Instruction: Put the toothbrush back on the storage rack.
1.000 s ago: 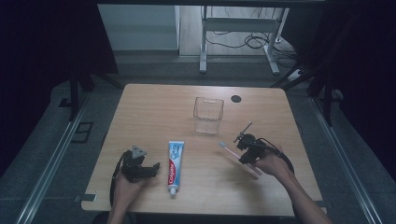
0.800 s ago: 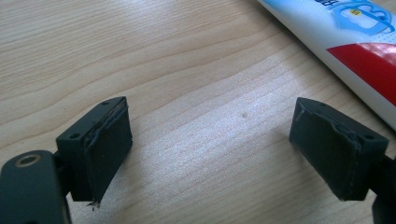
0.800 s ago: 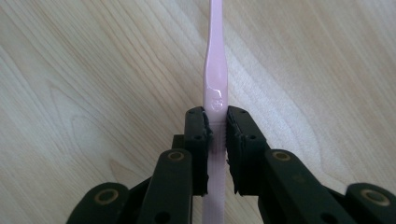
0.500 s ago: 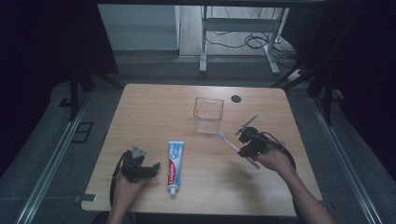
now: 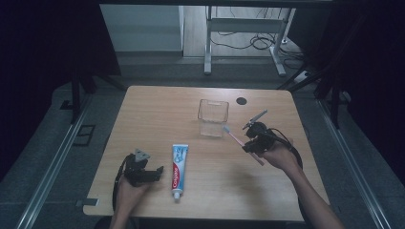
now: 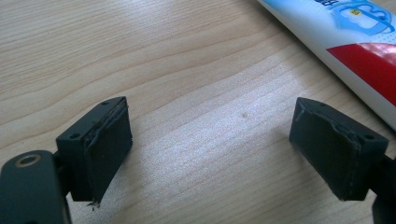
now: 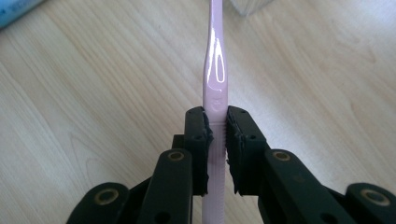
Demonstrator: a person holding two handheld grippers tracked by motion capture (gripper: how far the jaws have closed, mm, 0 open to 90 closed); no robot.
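A pink toothbrush point(image 7: 215, 74) is clamped between the two black jaws of my right gripper point(image 7: 215, 140). In the high view that right gripper point(image 5: 251, 143) holds the toothbrush point(image 5: 234, 137) off the table, its head end pointing toward a clear plastic cup point(image 5: 213, 117). A white, blue and red toothpaste tube point(image 5: 178, 164) lies flat near the table's front. My left gripper point(image 5: 152, 172) rests on the wood just left of the tube, open, with bare wood between its pads point(image 6: 109, 140). The toothpaste tube point(image 6: 355, 42) crosses the upper right of the left gripper view.
The wooden table point(image 5: 157, 109) has a small black round cap point(image 5: 241, 100) near its far right edge. Dark floor and metal rails surround the table. A white desk frame point(image 5: 243, 43) with cables stands behind it.
My right gripper has lifted the toothbrush off the table and carried it slightly toward the cup. The left gripper and the toothpaste tube have stayed in place.
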